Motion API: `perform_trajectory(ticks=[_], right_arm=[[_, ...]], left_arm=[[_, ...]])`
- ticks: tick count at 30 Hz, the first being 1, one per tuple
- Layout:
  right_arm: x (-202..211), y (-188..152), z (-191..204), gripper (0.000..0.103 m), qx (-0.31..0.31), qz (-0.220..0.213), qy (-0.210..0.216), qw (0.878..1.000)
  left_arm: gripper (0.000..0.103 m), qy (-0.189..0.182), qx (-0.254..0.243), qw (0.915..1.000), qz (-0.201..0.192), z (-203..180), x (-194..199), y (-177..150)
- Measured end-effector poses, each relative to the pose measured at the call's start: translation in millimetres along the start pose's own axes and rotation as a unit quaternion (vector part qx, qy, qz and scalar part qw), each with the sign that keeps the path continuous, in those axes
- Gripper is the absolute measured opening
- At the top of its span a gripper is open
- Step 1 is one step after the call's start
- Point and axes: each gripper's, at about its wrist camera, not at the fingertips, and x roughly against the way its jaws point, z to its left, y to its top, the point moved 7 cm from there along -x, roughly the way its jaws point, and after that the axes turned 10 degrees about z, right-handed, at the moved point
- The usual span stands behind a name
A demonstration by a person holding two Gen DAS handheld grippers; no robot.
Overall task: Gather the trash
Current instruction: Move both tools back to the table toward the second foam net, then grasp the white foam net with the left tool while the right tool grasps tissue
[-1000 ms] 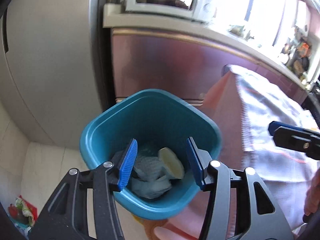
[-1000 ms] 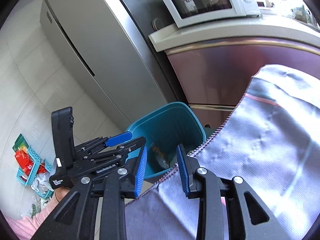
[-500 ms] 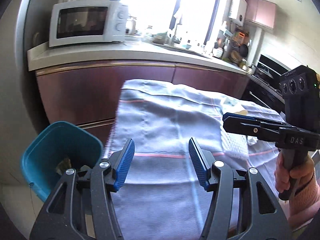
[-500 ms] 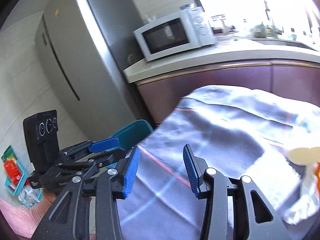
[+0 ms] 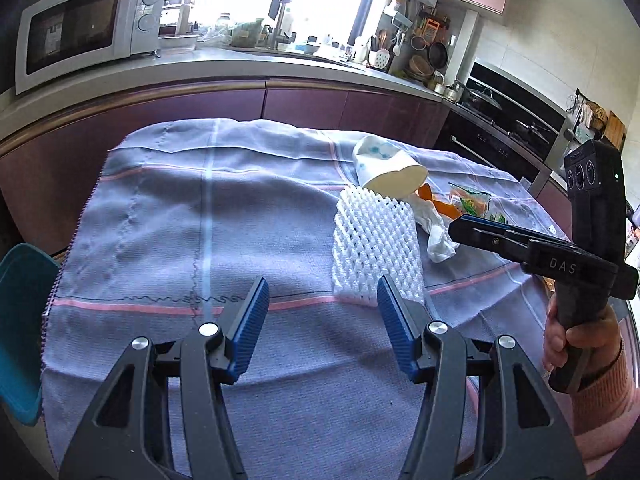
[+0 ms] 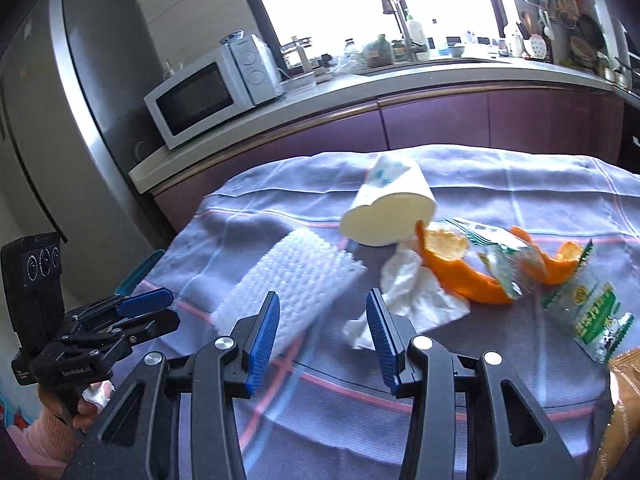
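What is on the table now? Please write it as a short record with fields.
surface: table under a checked cloth
trash: paper cup on its side; white foam net; crumpled tissue; orange peels; green-printed wrappers
bin: teal, at the table's left edge
left hand-held gripper: open, empty
right hand-held gripper: open, empty
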Motion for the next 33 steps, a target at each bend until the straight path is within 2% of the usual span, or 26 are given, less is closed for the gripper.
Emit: perform_trajectory(ticks=[4,14,16,17,19,23,28,29,33], right_arm=[[-5.8,-0.5,-18.7,0.043,-0.016,0.002,-0.016,1.0],[-25.8,5.9,-28.7,0.042,-0.029,0.028,-0.025,0.999],[-30.3,4.8,-30.9,0.035,-0.035,0.04,-0.022,0.998],[-32.1,4.6,-31.9,0.029,-0.039,0.045,-0.02,0.998],[-33.5,3.6,-34.4,0.025,-0.047,0.049,-0.013,0.998],[-32.8,1.4,-37.5,0.016,-0.056,0.051,-0.005,0.997],[-28.6,0.4,-37.4,0.011,-0.061,0.046,0.012,0.997],[-27.3,-0.1,-37.2,0.011,-0.062,0.044,0.014,0.997],[-19.4,-3.0,-33.3,0.011,-0.062,0.039,0.034,0.997]], left_arm=[[0.056,0.004,0.0,0.9997,0.023,-5.7,-21.7,7.2],[0.054,-0.01,0.007,0.9973,0.072,-16.3,-56.7,14.8],[0.052,-0.014,0.006,0.9966,0.081,-18.7,-61.7,15.4],[0.05,-0.014,0.006,0.9963,0.085,-19.3,-63.3,15.4],[0.047,-0.015,0.006,0.9961,0.087,-20.8,-65.5,16.9],[0.033,-0.03,0.011,0.995,0.095,-22.2,-67.3,16.0],[0.02,-0.039,0.018,0.9946,0.094,-23.0,-64.4,15.4],[0.015,-0.04,0.017,0.9947,0.093,-23.5,-62.9,15.0],[0.013,-0.045,0.018,0.995,0.087,-25.2,-57.3,13.5]])
